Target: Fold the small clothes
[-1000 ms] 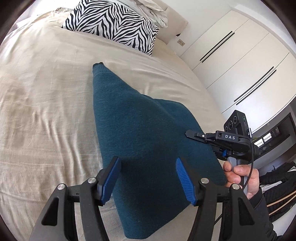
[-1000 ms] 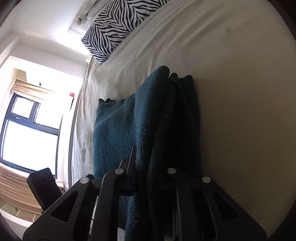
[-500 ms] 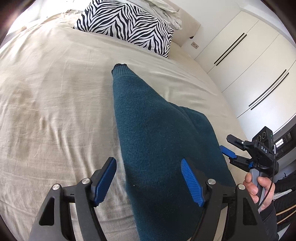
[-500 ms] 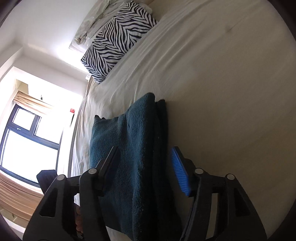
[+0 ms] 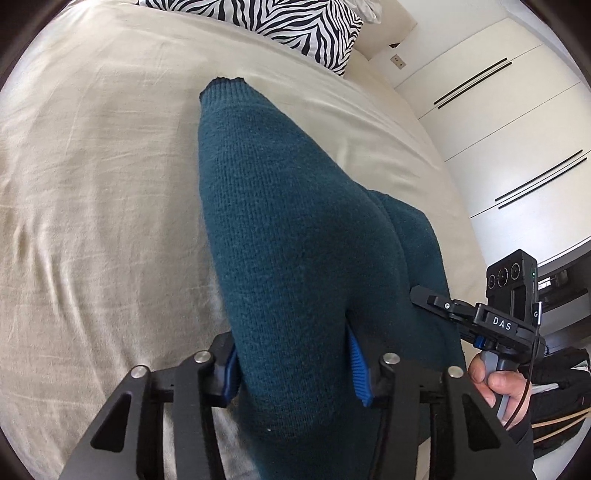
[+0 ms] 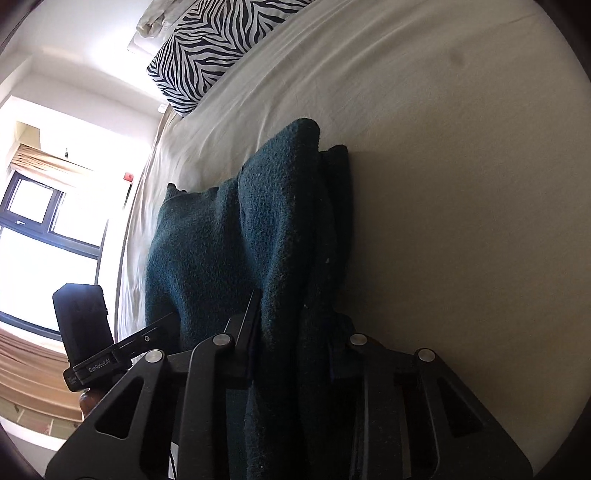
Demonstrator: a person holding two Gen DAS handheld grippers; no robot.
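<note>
Two views. Left wrist: the left tongs [image 5: 293, 363], jaws just closing, clamp the teal knit garment [image 5: 280, 236] lying on the beige bed [image 5: 96, 192]. Right wrist: the right tongs [image 6: 295, 336], also just closing, pinch the garment's bunched folds.

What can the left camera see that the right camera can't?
Only the left wrist view shows the white wardrobe and the hand holding the right gripper. Only the right wrist view shows the window. Both show the teal sweater, the bed and the zebra pillow. Both grippers have just been closing, and each now pinches the sweater, the left gripper included.
</note>
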